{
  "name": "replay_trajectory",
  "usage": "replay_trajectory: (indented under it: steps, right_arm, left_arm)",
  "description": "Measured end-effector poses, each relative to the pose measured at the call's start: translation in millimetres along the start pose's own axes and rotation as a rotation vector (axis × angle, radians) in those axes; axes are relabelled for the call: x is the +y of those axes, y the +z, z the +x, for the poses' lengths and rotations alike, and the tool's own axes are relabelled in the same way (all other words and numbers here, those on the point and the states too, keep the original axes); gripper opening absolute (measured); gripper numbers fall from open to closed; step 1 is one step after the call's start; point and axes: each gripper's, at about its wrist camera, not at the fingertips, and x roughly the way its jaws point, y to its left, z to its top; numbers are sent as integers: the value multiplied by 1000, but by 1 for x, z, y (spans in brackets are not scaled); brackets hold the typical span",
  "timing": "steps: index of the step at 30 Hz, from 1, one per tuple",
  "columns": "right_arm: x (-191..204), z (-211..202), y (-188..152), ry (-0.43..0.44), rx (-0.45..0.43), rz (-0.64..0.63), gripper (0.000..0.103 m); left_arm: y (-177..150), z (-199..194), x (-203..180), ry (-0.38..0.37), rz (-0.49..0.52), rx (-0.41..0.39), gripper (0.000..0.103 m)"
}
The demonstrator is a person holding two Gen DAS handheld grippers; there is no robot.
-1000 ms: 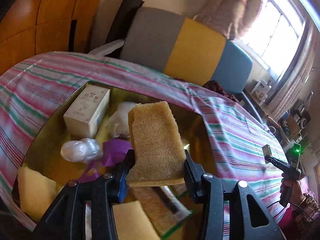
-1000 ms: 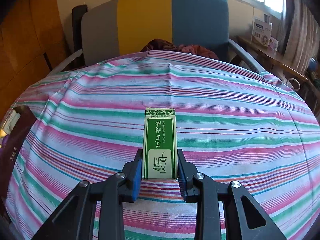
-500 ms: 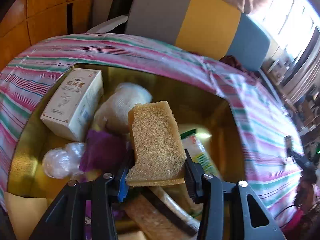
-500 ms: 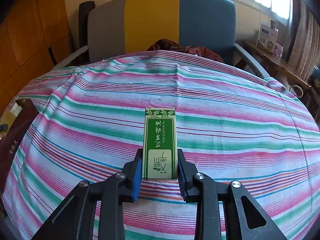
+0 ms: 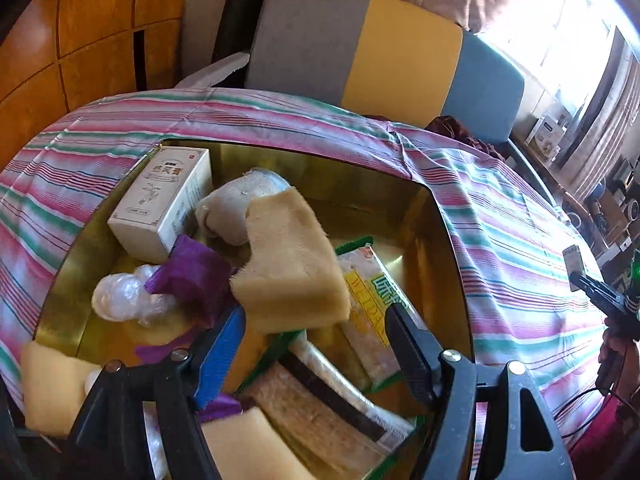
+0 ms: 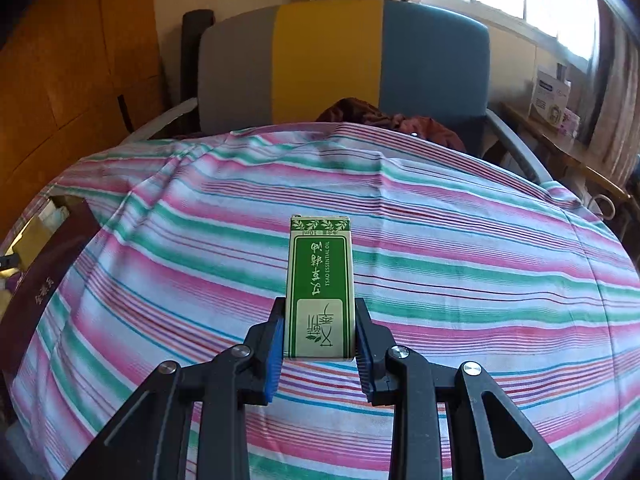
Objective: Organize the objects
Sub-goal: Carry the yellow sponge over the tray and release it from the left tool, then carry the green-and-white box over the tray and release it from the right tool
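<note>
- The left hand-held gripper [image 5: 316, 334] is held above the gold-lined box [image 5: 452, 248], tilted down into it, with its jaws spread wide.
- The yellow sponge [image 5: 290, 264] is seen just ahead of the opened jaws, touched by neither finger, blurred and lying slantwise over the contents of the box.
- Beneath and around the sponge, a white carton [image 5: 164, 204], a purple cloth [image 5: 192, 276], a clear plastic wad [image 5: 120, 298] and wrapped snack packets [image 5: 372, 316] are packed in the box.
- The right hand-held gripper [image 6: 319, 340] is held level above the striped tablecloth [image 6: 480, 280], pointed toward the chair [image 6: 344, 64].
- A green essential-oil carton [image 6: 320, 280] is clamped upright between the right jaws at its lower end, its print upside down.
</note>
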Motion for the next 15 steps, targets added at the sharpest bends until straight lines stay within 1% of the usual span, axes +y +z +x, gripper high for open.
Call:
replay_trajectory:
  steps: [2, 5, 7, 12, 15]
  right_arm:
    - [7, -2, 2, 3, 8, -12, 31]
    - [17, -7, 6, 18, 9, -9, 31]
    - [26, -11, 10, 11, 20, -5, 31]
    - [53, -18, 17, 23, 30, 39, 31]
    - [78, -20, 20, 28, 34, 19, 31]
  left_arm:
    - [-1, -5, 2, 3, -3, -20, 73]
    - [-2, -17, 3, 21, -3, -72, 73]
    - [-1, -20, 3, 14, -12, -80, 73]
    - [-6, -27, 0, -51, -20, -112, 73]
    - [-12, -28, -5, -131, -7, -99, 73]
